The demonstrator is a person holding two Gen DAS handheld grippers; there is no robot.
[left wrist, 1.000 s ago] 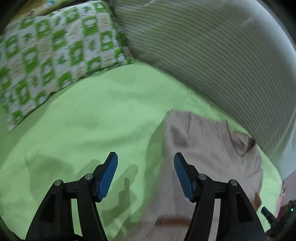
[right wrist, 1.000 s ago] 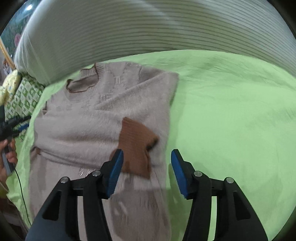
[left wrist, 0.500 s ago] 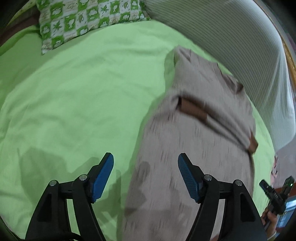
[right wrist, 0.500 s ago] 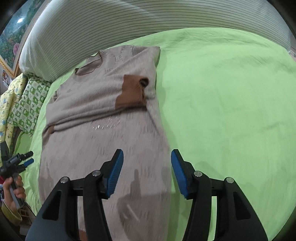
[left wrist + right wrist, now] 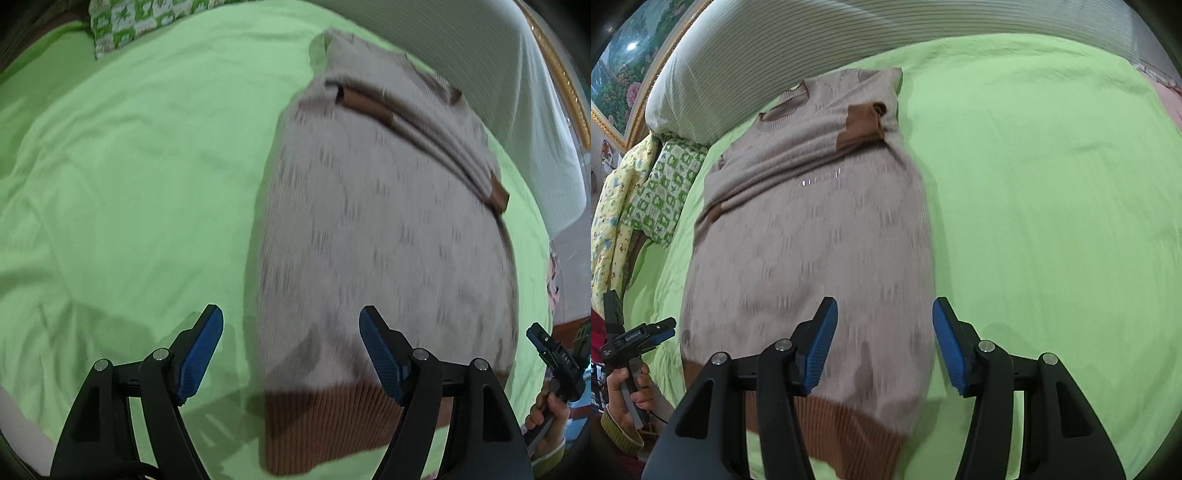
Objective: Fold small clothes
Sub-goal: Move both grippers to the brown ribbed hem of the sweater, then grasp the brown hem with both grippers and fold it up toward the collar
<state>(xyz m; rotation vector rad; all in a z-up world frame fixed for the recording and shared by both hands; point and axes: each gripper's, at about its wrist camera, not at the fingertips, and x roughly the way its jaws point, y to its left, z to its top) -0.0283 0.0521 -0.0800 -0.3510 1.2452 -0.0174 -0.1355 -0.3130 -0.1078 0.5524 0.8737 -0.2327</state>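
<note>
A beige knit sweater [image 5: 388, 221] with brown cuffs and a brown hem [image 5: 332, 421] lies flat on the green bedsheet [image 5: 129, 184], both sleeves folded across the chest. It also shows in the right wrist view [image 5: 812, 240], with its brown hem [image 5: 849, 435] nearest me. My left gripper [image 5: 291, 350] is open and empty above the sweater's lower left corner. My right gripper [image 5: 884, 343] is open and empty above the lower right edge. Each gripper appears at the edge of the other's view, held in a hand.
A striped grey-white bolster [image 5: 812, 48] runs along the head of the bed. A green-and-white patterned pillow [image 5: 665, 184] lies beside the sweater's left shoulder, and shows in the left wrist view [image 5: 147, 18]. Open green sheet [image 5: 1052, 184] spreads to the right.
Both grippers have pulled back from the sweater's chest toward its hem, staying open. The brown cuffs now lie far ahead, and the hem has come into view.
</note>
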